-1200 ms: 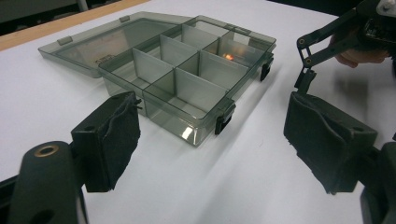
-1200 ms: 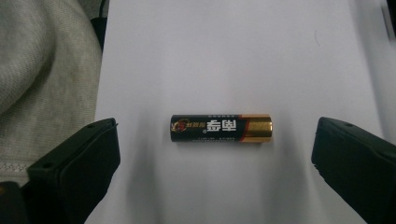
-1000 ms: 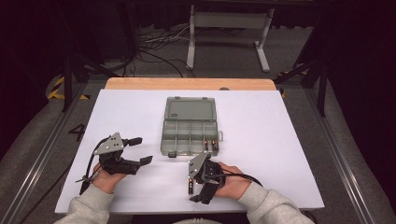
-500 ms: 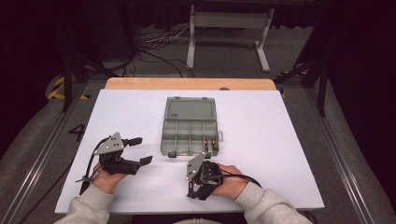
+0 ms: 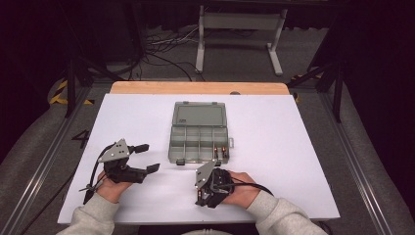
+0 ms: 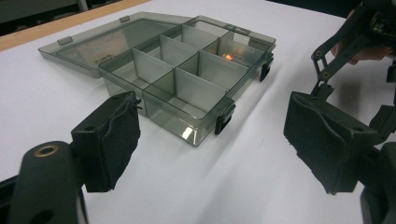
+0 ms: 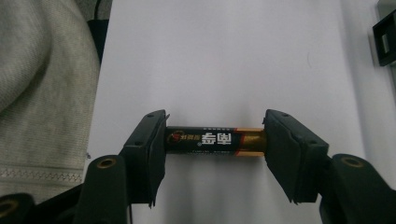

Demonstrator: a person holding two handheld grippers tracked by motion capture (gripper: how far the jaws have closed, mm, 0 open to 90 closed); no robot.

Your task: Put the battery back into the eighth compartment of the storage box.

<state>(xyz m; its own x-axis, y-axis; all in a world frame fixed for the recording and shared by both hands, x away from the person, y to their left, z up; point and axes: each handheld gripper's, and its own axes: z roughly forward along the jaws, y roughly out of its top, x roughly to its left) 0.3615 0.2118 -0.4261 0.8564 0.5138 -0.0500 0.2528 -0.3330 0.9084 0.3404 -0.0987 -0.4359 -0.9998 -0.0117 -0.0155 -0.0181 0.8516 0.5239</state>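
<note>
An AA battery [image 7: 215, 141], black with a gold end, lies crosswise between the jaws of my right gripper [image 7: 215, 147], which is shut on its two ends just above the white table. In the high view this gripper [image 5: 203, 197] is at the table's front, pointing back toward the person. A smoky clear organizer box [image 5: 198, 139] lies open in the middle, its lid [image 5: 199, 115] flat behind it. Two batteries [image 5: 221, 152] rest in its front right compartment. My left gripper [image 5: 148, 157] is open to the left of the box [image 6: 187, 70], its pads [image 6: 116, 135] wide apart and holding nothing.
The white table sheet [image 5: 293, 147] ends at a wooden strip [image 5: 195, 88] at the back. A metal stand [image 5: 240, 29] and cables sit on the floor beyond. A grey sleeve [image 7: 42, 70] lies close on the left of the right gripper view.
The right gripper, holding the battery, has edged slightly to the left near the front edge. The left gripper and the box have stayed put.
</note>
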